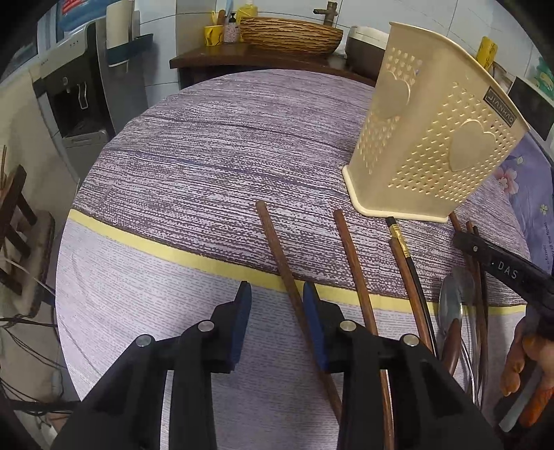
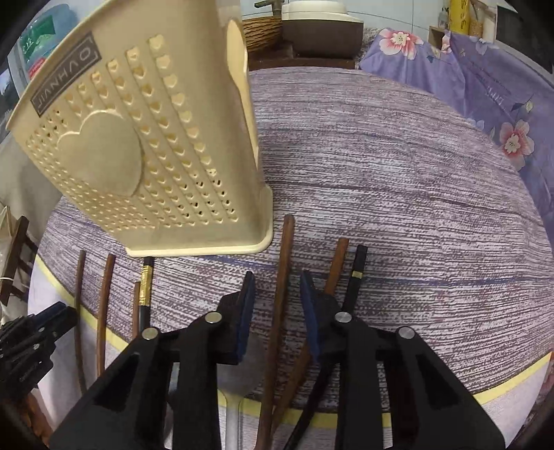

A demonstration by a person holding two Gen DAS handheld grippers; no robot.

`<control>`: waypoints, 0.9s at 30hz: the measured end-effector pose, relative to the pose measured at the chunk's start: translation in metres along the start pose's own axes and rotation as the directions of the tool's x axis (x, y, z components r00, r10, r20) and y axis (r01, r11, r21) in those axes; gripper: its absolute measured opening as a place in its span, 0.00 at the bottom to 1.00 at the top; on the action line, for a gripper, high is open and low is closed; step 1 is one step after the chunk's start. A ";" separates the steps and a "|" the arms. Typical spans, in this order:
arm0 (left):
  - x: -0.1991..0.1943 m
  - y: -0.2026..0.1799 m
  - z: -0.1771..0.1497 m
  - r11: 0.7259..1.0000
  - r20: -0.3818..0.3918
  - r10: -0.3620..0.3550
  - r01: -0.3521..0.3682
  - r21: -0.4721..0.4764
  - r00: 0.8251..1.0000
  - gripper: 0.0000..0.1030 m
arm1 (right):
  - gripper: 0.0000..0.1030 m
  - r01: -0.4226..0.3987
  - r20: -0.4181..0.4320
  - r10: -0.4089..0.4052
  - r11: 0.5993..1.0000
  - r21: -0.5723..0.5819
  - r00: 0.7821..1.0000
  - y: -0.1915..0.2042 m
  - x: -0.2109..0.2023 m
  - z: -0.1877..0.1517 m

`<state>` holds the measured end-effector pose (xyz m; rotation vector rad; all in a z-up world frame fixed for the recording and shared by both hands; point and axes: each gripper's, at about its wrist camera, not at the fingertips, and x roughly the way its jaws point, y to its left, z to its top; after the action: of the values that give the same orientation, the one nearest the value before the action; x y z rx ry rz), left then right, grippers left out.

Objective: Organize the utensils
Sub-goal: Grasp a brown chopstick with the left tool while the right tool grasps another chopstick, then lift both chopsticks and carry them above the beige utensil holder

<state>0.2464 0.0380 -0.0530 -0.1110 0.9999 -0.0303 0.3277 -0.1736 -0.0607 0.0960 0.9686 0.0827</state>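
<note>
A cream perforated utensil holder stands on the purple striped cloth; it also shows in the right wrist view. Several brown wooden chopsticks lie in front of it. My left gripper is open, its jaws straddling one brown chopstick. Another brown chopstick and a black chopstick with a gold band lie to its right. A metal spoon lies beyond them. My right gripper is open over a brown chopstick, with a black chopstick beside it.
The round table has a yellow stripe across its cloth. A woven basket and a rice cooker stand on a dark shelf behind. A flowered purple cloth lies at the right. A water dispenser stands at the left.
</note>
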 end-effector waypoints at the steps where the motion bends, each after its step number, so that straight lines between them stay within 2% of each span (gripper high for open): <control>1: 0.000 -0.002 -0.002 1.000 -0.001 0.004 -0.004 0.003 1.000 0.31 | 0.24 0.003 0.000 -0.003 1.000 0.003 1.000 -0.001 0.000 -0.001; 6: 0.004 -0.011 0.002 0.999 0.006 0.031 -0.031 0.036 1.000 0.30 | 0.19 0.047 0.005 -0.047 0.999 -0.016 0.999 0.003 -0.001 -0.006; 9: 0.007 -0.015 0.004 0.997 0.010 0.056 -0.057 0.048 0.998 0.26 | 0.13 0.067 0.007 -0.067 0.998 -0.016 0.998 0.003 0.000 -0.005; 12: 0.008 -0.018 0.007 0.996 0.009 0.067 -0.067 0.050 0.998 0.18 | 0.09 0.074 0.010 -0.074 0.997 -0.013 0.997 0.003 -0.002 -0.007; 14: 0.009 -0.020 0.007 0.996 0.009 0.069 -0.070 0.052 0.998 0.11 | 0.09 0.065 0.013 -0.065 0.998 -0.011 0.998 0.001 -0.001 -0.006; 22: 0.008 -0.031 0.005 0.993 0.031 0.076 -0.079 0.082 0.997 0.08 | 0.07 -0.013 0.047 0.012 1.000 0.022 0.999 -0.010 -0.001 0.000; 27: 0.003 -0.028 0.004 0.997 0.032 0.039 -0.040 0.061 0.999 0.08 | 0.07 -0.053 0.093 0.050 0.998 0.022 0.994 -0.010 -0.021 -0.003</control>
<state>0.2519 0.0098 -0.0504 -0.0350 0.9691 -0.0232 0.3141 -0.1861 -0.0464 0.1466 0.8748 0.1129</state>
